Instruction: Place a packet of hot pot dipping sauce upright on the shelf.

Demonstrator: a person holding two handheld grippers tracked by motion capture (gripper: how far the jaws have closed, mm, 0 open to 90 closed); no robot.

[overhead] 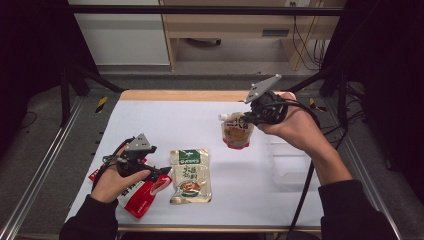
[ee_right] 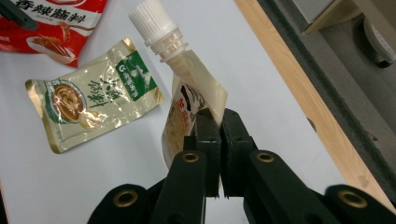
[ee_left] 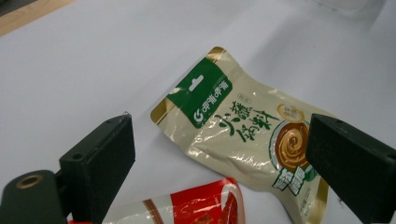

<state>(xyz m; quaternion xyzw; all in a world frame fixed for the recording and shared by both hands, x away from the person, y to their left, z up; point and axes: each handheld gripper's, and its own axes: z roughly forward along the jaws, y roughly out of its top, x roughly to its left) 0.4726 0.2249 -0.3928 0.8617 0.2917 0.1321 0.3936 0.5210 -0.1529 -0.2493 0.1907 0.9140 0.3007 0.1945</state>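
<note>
Right gripper is pinched on the spouted pouch, which hangs floppy off the table. Left gripper gapes wide above the green sachet; looks light and slippery, so I'd grab an edge seam.

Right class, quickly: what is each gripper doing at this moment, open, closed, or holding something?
Left gripper: jaws open, holding nothing, above the red packet.
Right gripper: jaws closed on the spouted pouch, held above the table.
</note>
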